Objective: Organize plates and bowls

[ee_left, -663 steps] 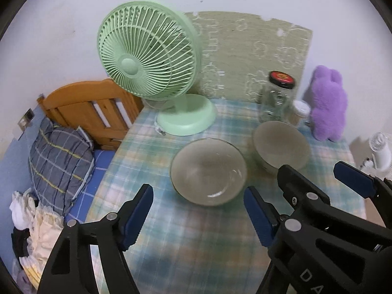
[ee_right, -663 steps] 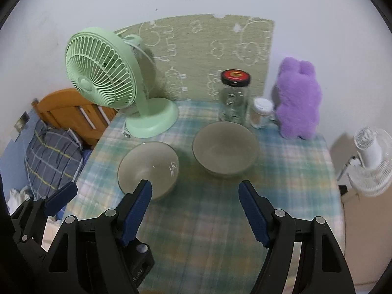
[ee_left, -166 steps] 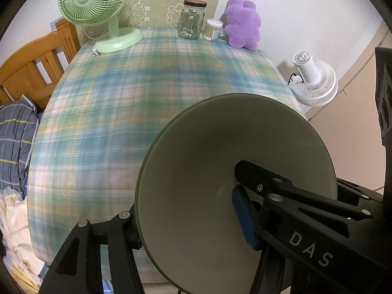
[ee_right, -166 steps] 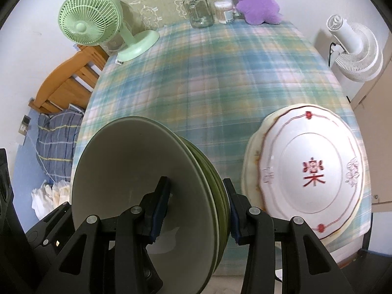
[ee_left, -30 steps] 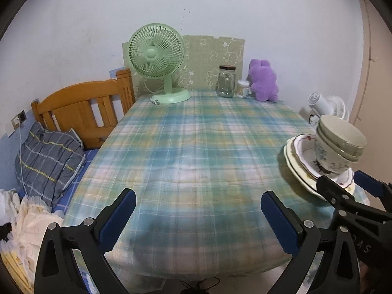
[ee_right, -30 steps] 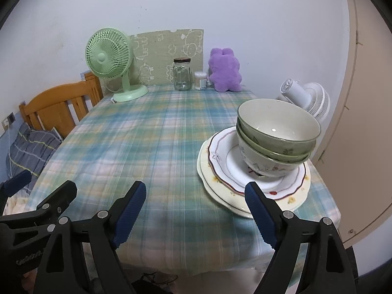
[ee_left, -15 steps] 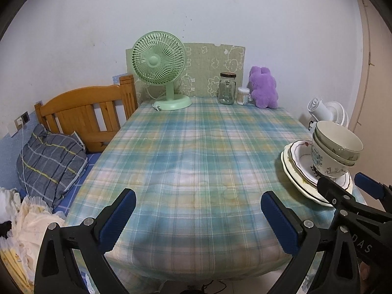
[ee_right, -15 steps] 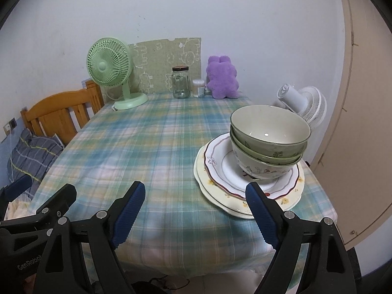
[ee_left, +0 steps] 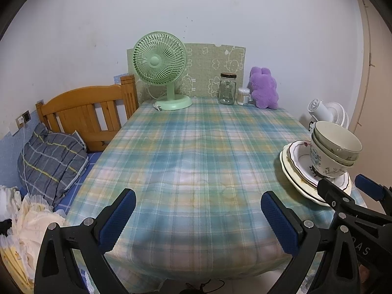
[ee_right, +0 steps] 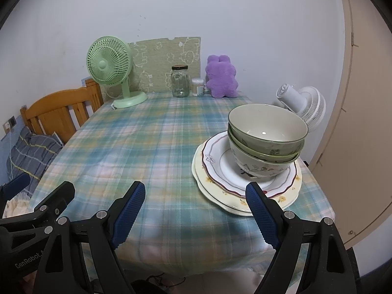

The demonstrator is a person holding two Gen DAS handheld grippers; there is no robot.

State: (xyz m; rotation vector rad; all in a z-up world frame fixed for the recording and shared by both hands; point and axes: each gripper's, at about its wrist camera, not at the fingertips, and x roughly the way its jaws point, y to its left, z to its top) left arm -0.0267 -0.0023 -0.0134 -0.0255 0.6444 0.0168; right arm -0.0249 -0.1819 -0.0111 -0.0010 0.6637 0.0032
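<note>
Three nested bowls point(ee_right: 267, 137) stand on a stack of plates point(ee_right: 215, 178) at the table's near right corner. The stack also shows in the left wrist view, bowls point(ee_left: 335, 149) on plates point(ee_left: 294, 166). My left gripper point(ee_left: 196, 215) is open and empty, held back off the table's front edge. My right gripper point(ee_right: 196, 210) is open and empty, also off the front edge, just left of the plates. The right gripper point(ee_left: 348, 188) shows in the left wrist view at lower right.
A green fan point(ee_left: 161, 68), a glass jar point(ee_left: 227, 88), a small cotton-swab tub point(ee_left: 243, 96) and a purple plush point(ee_left: 264, 88) stand along the back of the plaid tablecloth point(ee_left: 196, 152). A wooden bed frame point(ee_left: 85, 107) and pillow point(ee_left: 49, 156) are left, a white fan point(ee_right: 301, 103) right.
Both grippers have drawn back and slightly lower from the table; the scene looks farther away. The stack of bowls and plates has not moved.
</note>
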